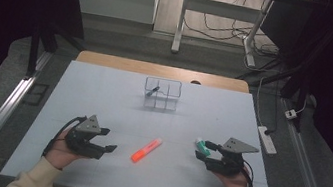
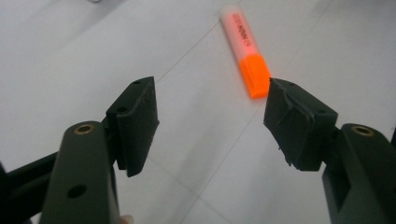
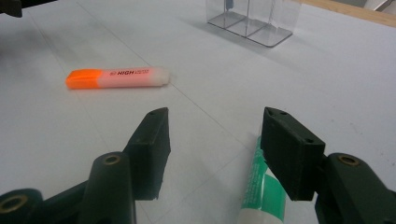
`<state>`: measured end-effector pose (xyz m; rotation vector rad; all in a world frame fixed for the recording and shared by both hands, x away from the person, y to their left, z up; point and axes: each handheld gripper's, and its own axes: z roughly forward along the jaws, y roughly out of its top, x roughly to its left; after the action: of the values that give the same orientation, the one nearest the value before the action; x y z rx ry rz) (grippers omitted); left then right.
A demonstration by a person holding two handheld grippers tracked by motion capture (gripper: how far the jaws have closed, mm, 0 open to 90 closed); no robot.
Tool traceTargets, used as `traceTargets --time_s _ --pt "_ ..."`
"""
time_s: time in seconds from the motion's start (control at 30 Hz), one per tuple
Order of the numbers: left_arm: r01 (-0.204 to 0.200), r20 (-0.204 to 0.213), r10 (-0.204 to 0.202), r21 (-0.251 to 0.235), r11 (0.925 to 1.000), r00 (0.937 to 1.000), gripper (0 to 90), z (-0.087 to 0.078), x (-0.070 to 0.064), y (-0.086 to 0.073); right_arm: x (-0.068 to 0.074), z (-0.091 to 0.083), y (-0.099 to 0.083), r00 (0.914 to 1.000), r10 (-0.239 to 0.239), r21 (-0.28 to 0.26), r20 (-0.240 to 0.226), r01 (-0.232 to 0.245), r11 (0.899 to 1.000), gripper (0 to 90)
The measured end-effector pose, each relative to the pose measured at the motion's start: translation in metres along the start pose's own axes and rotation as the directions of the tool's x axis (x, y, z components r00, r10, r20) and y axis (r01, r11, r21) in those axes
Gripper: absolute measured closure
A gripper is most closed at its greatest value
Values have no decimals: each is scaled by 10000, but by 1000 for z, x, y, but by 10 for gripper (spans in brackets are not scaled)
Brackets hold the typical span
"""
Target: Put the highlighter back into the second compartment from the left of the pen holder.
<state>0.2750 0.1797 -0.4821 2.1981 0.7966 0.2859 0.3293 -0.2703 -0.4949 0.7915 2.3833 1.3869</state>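
Both hand-held grippers rest low on the table [image 1: 103, 98], jaws spread wide and holding nothing. The left hand-held gripper [image 1: 107, 141] points at the highlighter [image 1: 146, 150], whose orange cap end lies just beyond its right jaw tip in the left gripper view [image 2: 246, 49]. The right hand-held gripper [image 1: 206, 149] sits over the green tube [image 1: 202, 146], which lies on the table just inside its right jaw in the right gripper view [image 3: 265, 191], not yet pinched.

The highlighter looks light and stiff, a smooth plastic barrel that could slide or roll under a glancing touch; a grasp across the middle of its body, jaws square to its length, seems safest. It has a pale pink translucent body with dark lettering and a solid orange cap, and lies at a slant between the two grippers, near the table's front edge.

The tube is green with a white end and some white print; it appears small, light and round, likely to roll, so closing on its mid-section would suit. How soft it is cannot be told.

Farther back, near the middle of the table, stands a clear organizer [image 1: 162, 94] with several compartments, one holding a dark pen [image 1: 153, 91] leaning inside.
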Motion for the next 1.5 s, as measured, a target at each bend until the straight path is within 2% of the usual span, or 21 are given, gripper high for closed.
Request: traceTargets --time_s 0.2,0.4,0.7,1.0,1.13,1.2,1.5 --pt "-432 196 428 220 9988 9989 345 7 -13 12 2 3 0 9999 -19 25 -110 19 10000 418" --pt "-644 332 625 574 9963 9975 338 19 -21 20 3 6 0 9997 -202 180 -133 205 9996 418" --pt "-197 336 168 883 9959 9993 320 36 -24 30 3 6 0 9997 -222 168 -78 223 9996 419" --pt "173 411 -220 1116 9936 9989 285 60 -30 47 3 7 1 9996 -278 201 -54 279 9994 419" --pt "386 328 -437 1437 9889 9985 296 71 -33 51 3 6 1 9995 -297 258 42 296 9992 419" --pt "348 387 -418 1662 9855 9984 305 76 -34 52 3 7 1 9996 -281 219 -19 282 9994 419" --pt "361 95 -396 2403 9700 9992 365 96 -40 54 4 9 1 9990 -441 342 37 440 9984 420"
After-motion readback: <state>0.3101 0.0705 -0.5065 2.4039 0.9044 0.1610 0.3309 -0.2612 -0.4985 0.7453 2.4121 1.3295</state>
